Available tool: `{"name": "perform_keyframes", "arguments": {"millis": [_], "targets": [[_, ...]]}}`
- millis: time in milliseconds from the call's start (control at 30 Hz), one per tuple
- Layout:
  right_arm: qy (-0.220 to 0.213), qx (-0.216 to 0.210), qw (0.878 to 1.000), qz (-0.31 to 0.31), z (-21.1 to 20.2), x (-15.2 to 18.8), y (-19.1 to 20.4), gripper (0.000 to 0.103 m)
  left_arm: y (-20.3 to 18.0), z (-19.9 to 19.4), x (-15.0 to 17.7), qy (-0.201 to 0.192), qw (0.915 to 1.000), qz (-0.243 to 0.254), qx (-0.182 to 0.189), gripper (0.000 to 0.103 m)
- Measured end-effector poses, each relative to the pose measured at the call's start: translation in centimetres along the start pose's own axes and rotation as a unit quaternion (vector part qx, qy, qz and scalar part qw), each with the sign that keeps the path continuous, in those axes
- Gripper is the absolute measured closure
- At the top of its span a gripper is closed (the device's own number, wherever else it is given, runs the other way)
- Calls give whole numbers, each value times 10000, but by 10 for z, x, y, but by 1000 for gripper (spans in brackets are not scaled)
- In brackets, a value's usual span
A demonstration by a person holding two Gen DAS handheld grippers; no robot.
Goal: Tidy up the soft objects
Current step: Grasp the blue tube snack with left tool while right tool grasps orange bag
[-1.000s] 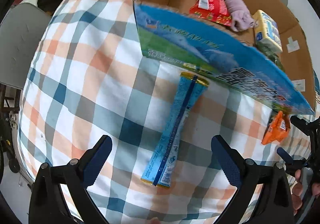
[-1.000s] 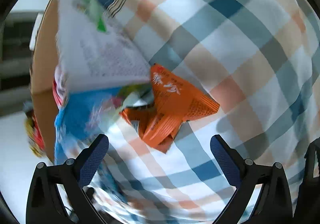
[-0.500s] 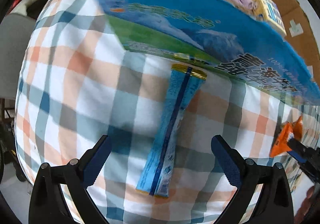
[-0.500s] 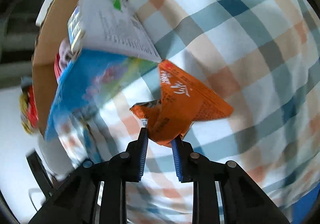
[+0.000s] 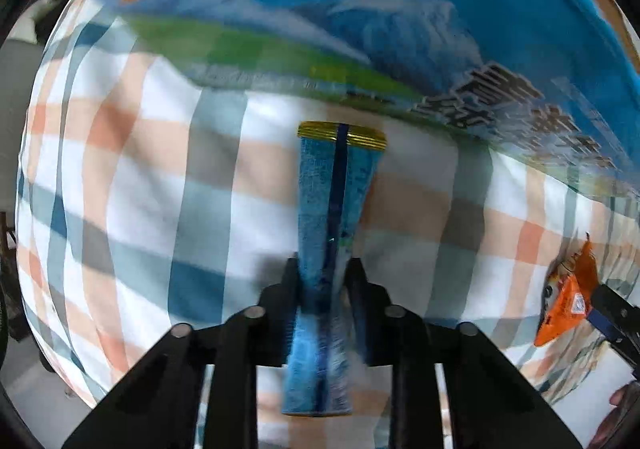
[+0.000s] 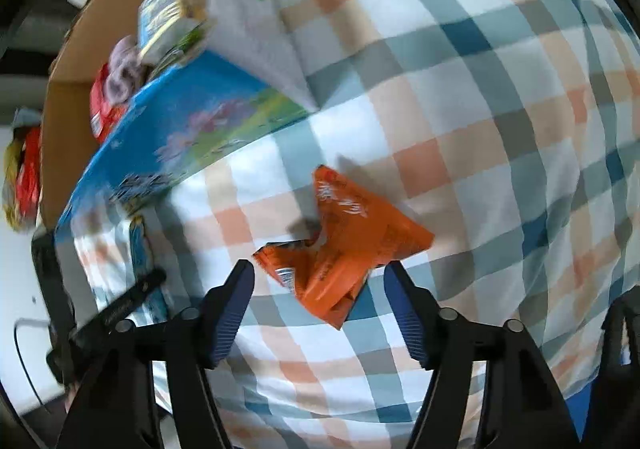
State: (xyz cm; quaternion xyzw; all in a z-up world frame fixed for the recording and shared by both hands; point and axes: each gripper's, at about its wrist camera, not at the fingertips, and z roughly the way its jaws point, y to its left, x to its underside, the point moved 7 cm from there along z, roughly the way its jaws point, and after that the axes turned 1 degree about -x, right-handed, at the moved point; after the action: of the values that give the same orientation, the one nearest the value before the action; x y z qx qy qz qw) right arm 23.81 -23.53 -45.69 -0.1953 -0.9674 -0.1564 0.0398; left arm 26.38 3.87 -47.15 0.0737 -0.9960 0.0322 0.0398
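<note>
Left gripper [image 5: 322, 277] pinched blue pouch [image 5: 334, 209] near its near end; we judged it light, floppy. Right gripper [image 6: 320, 301] open at orange packet [image 6: 344, 249]: crinkly, slippery.

cardboard box [image 5: 400, 9] | large Chinese print (blurred) | nothing legible

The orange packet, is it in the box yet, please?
Out: the orange packet lies on the checked cloth beside the box, between the open right gripper.

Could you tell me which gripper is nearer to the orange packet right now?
Right. The right gripper is open with the orange packet between its fingers. The left gripper is off to the side, shut on the blue packet.
</note>
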Motion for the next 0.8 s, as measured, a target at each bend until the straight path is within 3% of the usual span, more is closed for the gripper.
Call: {"name": "perform_keyframes", "arguments": {"millis": [200, 267, 300, 367, 467, 567, 667, 733, 800], "targets": [[54, -445, 9935, 1047, 27, -3, -19, 34, 6, 1, 24, 225, 9982, -331, 444, 85], [104, -640, 9898, 1271, 34, 0, -22, 46, 7, 2, 28, 232, 9984, -283, 421, 85], [148, -578, 9910, 1200, 37, 1, -22, 61, 8, 3, 28, 226, 9986, -235, 409, 85], [218, -482, 9942, 937, 39, 5, -16, 65, 6, 7, 24, 229, 9989, -145, 393, 85], [393, -164, 9991, 30, 34, 11, 5, 77, 5, 10, 25, 295, 9987, -76, 406, 84], [678, 372, 9918, -1021, 34, 21, 24, 77, 3, 17, 27, 283, 9992, 11, 291, 84], [795, 885, 9763, -1811, 43, 26, 39, 74, -12, 17, 27, 187, 9997, 149, 109, 84], [784, 886, 9744, -1913, 43, 28, 43, 68, -26, 12, 33, 107, 9996, 233, 98, 85], [742, 565, 9800, -1761, 40, 30, 45, 56, -36, 8, 39, 60, 9995, 287, 115, 86]]}}
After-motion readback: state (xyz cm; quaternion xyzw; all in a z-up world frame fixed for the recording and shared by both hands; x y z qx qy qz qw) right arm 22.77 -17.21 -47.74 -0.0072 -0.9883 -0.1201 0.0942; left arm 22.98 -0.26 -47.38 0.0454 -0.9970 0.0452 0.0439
